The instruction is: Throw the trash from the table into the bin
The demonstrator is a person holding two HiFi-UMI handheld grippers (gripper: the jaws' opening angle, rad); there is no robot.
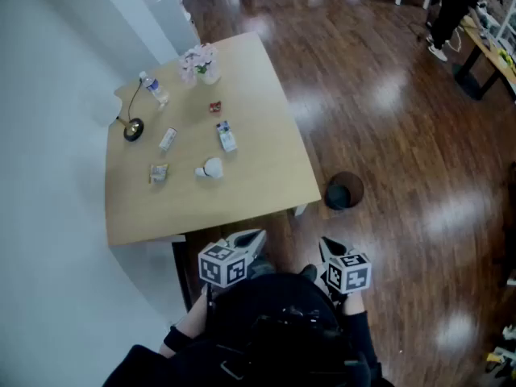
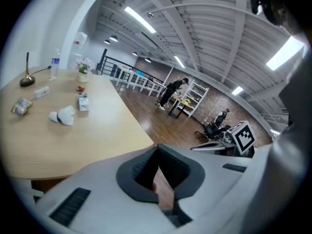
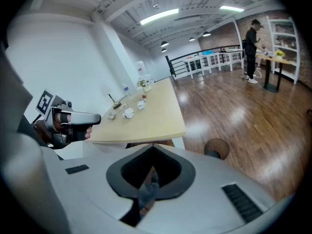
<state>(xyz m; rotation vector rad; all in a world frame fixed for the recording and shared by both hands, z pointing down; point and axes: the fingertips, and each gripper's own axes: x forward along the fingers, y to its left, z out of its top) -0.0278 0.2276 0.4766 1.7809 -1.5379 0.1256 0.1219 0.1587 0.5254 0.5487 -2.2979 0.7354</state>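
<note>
On the light wooden table (image 1: pixel 266 168) lie a crumpled white paper (image 1: pixel 210 168), a small carton (image 1: pixel 226 136), a crinkled wrapper (image 1: pixel 159 172), a white packet (image 1: pixel 167 139) and a tiny red piece (image 1: pixel 215 106). The round dark bin (image 1: pixel 344 191) stands on the floor by the table's near right corner. Both grippers hang close to the person's body, short of the table's near edge. My left gripper (image 1: pixel 256 237) is shut and empty; my right gripper (image 1: pixel 325 245) is shut and empty too. The left gripper view shows the paper (image 2: pixel 63 115) and carton (image 2: pixel 83 102) far ahead.
A water bottle (image 1: pixel 153 87), a vase of flowers (image 1: pixel 200 63) and a desk lamp's base (image 1: pixel 133 129) stand at the table's far side. A white wall runs along the left. Dark wood floor (image 1: pixel 387 135) spreads to the right; a person (image 1: pixel 451 10) stands far off.
</note>
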